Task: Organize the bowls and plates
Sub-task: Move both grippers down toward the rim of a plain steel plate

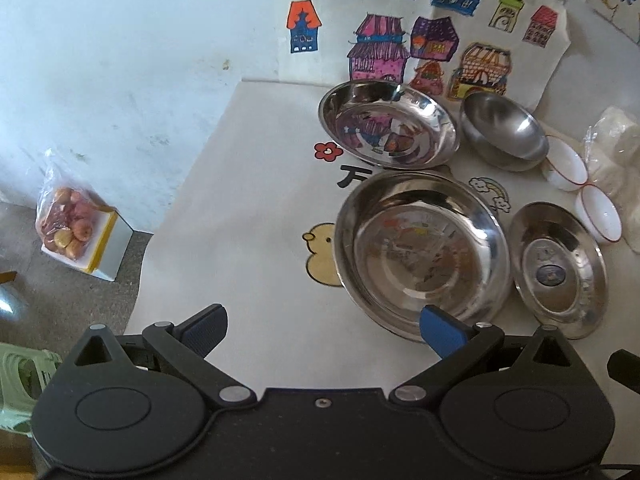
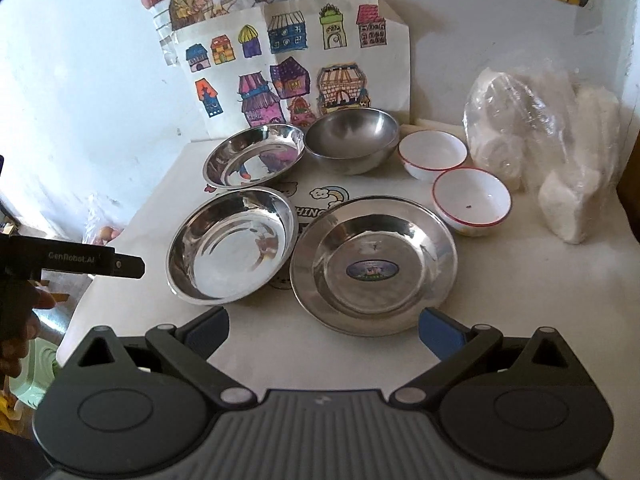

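Observation:
Steel dishes lie on the white table. A near deep steel plate [image 1: 420, 252] [image 2: 232, 246] lies left of a flat steel plate with a sticker [image 1: 558, 268] [image 2: 372, 264]. Behind them are a second deep plate [image 1: 388, 124] [image 2: 254, 154] and a steel bowl [image 1: 504, 132] [image 2: 352, 140]. Two white red-rimmed bowls [image 2: 432, 154] [image 2: 472, 200] [image 1: 566, 164] [image 1: 600, 212] stand to the right. My left gripper [image 1: 322, 328] is open, its right pad over the near deep plate's front rim. My right gripper [image 2: 322, 326] is open just before the flat plate's near edge. Neither holds anything.
Children's drawings [image 2: 296, 68] hang on the wall behind. A clear bag of white items [image 2: 536, 136] fills the table's right side. Left of the table, on the floor, a bag of fruit [image 1: 66, 224] rests on a box. The left gripper's body [image 2: 72, 262] and a hand show at the right view's left edge.

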### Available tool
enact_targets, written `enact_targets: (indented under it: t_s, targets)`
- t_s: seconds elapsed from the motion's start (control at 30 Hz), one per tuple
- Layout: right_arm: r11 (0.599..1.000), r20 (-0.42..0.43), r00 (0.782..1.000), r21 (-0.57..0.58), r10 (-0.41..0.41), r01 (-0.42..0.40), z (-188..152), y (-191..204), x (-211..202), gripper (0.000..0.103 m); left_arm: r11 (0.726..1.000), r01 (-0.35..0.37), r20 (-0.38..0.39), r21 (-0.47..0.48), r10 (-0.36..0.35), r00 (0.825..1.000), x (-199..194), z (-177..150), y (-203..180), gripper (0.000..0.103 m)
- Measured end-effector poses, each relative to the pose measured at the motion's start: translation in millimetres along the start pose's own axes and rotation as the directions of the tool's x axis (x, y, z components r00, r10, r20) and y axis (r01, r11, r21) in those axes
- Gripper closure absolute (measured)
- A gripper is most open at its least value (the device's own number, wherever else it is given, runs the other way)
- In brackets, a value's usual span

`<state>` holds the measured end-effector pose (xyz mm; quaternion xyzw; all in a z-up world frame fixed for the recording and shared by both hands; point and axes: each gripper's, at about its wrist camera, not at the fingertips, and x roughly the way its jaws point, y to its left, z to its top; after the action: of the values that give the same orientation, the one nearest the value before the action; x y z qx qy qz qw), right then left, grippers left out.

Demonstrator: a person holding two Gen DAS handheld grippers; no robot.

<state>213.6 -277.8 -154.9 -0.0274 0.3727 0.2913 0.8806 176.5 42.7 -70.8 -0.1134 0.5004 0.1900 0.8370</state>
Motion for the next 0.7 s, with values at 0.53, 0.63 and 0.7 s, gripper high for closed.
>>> enact_targets:
  t_s: [0.53,0.63,0.7]
  targets:
    - [0.988,0.054,0.998,0.153,-0.029,0.020,69.5,42.5,82.6,0.000,0.964,0.038,0.053,0.264,-0.054,0.997,74.5,111.7,21.3,0.001]
    - [0.984,0.042,0.999,0.180,-0.026,0.018,82.4,45.7,101.2,0.000,0.960,0.045,0.055,0.277,-0.063,0.997,93.4,130.3,20.7,0.001]
    - [0.976,0.038,0.999,0.217,-0.014,0.006,91.5,46.0,112.6,0.000,0.959,0.044,0.041,0.279,-0.058,0.997,108.1,142.8,18.3,0.001]
